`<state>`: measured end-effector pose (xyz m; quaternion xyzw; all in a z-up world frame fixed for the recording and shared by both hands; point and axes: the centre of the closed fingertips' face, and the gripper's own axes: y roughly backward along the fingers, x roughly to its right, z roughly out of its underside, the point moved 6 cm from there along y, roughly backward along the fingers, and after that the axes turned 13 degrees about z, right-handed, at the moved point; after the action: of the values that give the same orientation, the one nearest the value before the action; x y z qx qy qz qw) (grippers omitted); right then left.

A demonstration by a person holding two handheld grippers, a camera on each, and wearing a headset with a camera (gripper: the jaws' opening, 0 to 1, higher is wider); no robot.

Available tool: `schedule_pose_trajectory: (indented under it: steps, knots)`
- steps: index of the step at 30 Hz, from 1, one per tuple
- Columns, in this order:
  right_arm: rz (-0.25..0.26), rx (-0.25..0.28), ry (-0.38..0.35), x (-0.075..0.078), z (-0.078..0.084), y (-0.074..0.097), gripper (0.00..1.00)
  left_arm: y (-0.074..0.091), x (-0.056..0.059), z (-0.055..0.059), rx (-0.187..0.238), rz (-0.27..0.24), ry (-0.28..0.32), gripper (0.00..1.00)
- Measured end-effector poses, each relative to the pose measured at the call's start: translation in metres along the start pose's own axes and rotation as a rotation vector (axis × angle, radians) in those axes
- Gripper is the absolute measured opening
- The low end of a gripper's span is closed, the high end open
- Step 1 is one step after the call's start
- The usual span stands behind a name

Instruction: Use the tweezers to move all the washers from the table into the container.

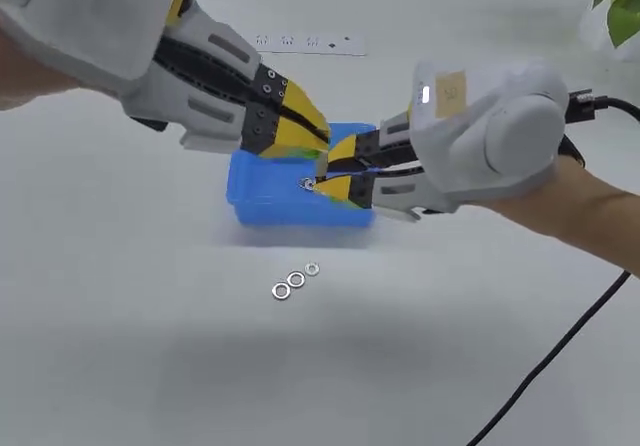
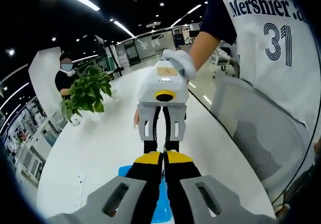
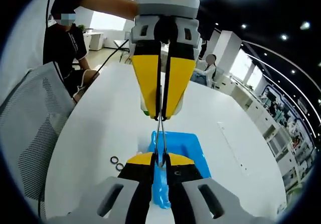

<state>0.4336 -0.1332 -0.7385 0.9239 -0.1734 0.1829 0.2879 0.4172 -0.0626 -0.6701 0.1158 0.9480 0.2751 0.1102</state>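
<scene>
Metal washers (image 1: pixel 296 280) near left tool (image 1: pixel 318 136) and right tool (image 1: pixel 328 173), both clamped on the tweezers (image 3: pixel 161 133), look light, slippery; pinch rims.

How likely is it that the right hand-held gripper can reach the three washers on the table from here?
Likely yes. The washers lie on bare table in front of the bin, with nothing over them. The right hand-held gripper hangs above the bin, and the tweezers sit between its jaws.
</scene>
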Motion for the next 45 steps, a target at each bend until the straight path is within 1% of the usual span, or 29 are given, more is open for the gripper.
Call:
schedule_pose_trajectory:
  steps: [5, 8, 11, 14, 18, 21, 25, 27, 31, 37, 41, 45]
  knots:
    - [0.004, -0.004, -0.001, 0.009, 0.007, -0.011, 0.1, 0.001, -0.015, 0.012, -0.001, -0.007, 0.005, 0.05]
    - [0.0, -0.006, -0.004, 0.013, 0.013, -0.02, 0.1, 0.001, -0.021, 0.021, -0.002, 0.0, 0.009, 0.05]
    - [-0.007, -0.011, -0.017, 0.015, 0.02, -0.028, 0.1, 0.0, -0.027, 0.032, 0.004, 0.004, 0.032, 0.05]
    - [-0.014, -0.024, -0.028, 0.016, 0.028, -0.038, 0.1, -0.004, -0.035, 0.045, 0.004, 0.009, 0.056, 0.05]
    - [-0.024, -0.041, -0.067, 0.019, 0.042, -0.051, 0.1, -0.007, -0.043, 0.059, 0.01, 0.018, 0.089, 0.05]
    - [-0.029, -0.052, -0.083, 0.022, 0.053, -0.062, 0.1, -0.01, -0.05, 0.072, 0.014, 0.025, 0.114, 0.05]
    - [-0.038, -0.061, -0.099, 0.021, 0.061, -0.069, 0.1, -0.014, -0.055, 0.084, 0.013, 0.035, 0.142, 0.05]
    - [-0.043, -0.067, -0.112, 0.02, 0.064, -0.071, 0.1, -0.015, -0.056, 0.089, 0.018, 0.039, 0.158, 0.05]
    - [-0.045, -0.068, -0.131, 0.021, 0.067, -0.072, 0.1, -0.017, -0.058, 0.092, 0.02, 0.039, 0.164, 0.05]
    - [-0.056, -0.06, -0.16, 0.021, 0.067, -0.069, 0.11, -0.018, -0.06, 0.09, 0.032, 0.038, 0.17, 0.05]
    - [-0.056, -0.045, -0.189, 0.024, 0.063, -0.065, 0.13, -0.017, -0.058, 0.086, 0.03, 0.038, 0.164, 0.05]
    - [-0.051, -0.033, -0.183, 0.025, 0.056, -0.061, 0.15, -0.014, -0.055, 0.077, 0.024, 0.039, 0.148, 0.05]
